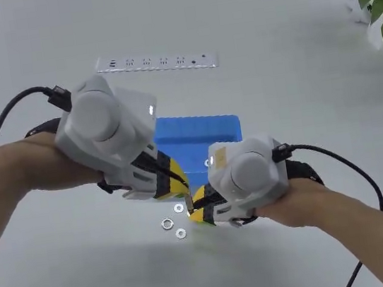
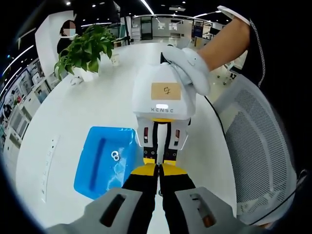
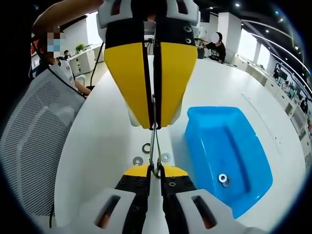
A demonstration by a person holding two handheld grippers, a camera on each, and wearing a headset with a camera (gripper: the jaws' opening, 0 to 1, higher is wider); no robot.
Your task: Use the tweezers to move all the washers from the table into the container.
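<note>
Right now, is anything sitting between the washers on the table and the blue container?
Nothing visible. The washers lie beside the blue container, with bare table between. The left hand-held gripper and right hand-held gripper meet above them, both shut on the tweezers.

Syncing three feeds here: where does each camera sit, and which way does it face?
Head view: on the head, looking down at the table; forearms, left tongs, right tongs show.
Left gripper view: on the left tongs, facing the right tongs and forearm.
Right gripper view: on the right tongs, facing the left tongs.
Shared: both gripper views show tweezers and blue container.
</note>
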